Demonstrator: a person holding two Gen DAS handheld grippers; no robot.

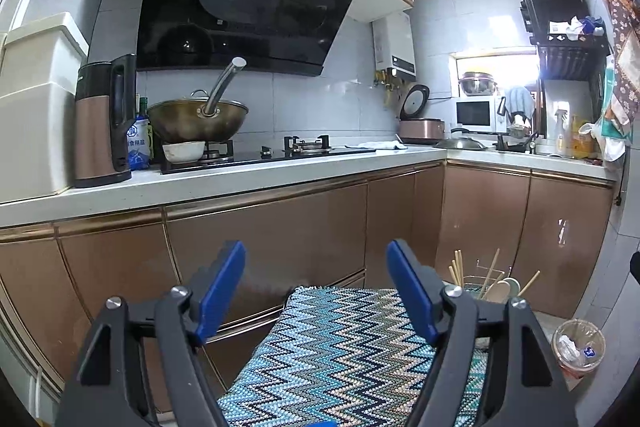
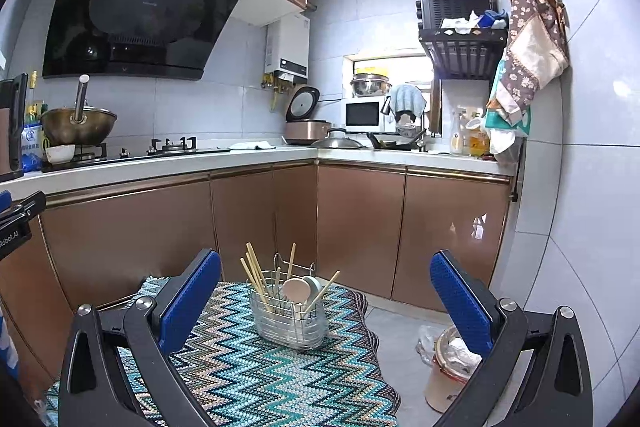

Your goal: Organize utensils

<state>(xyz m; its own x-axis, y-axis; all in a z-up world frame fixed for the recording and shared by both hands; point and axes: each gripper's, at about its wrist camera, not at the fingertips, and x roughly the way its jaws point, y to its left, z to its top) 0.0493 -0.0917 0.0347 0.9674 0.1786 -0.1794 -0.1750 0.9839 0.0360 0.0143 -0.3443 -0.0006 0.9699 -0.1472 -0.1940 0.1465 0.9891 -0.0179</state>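
Utensils, namely chopsticks (image 2: 256, 273) and spoons (image 2: 297, 290), stand handle-down in a wire caddy (image 2: 290, 323) at the centre of the right wrist view, on a zigzag cloth (image 2: 248, 359); the chopsticks lean toward the upper left, and one stick tilts right. In the left wrist view the caddy (image 1: 480, 285) sits at the lower right, mostly hidden behind a blue pad. Both the left gripper (image 1: 316, 291) and the right gripper (image 2: 326, 303) have their jaws spread wide, nothing between them.
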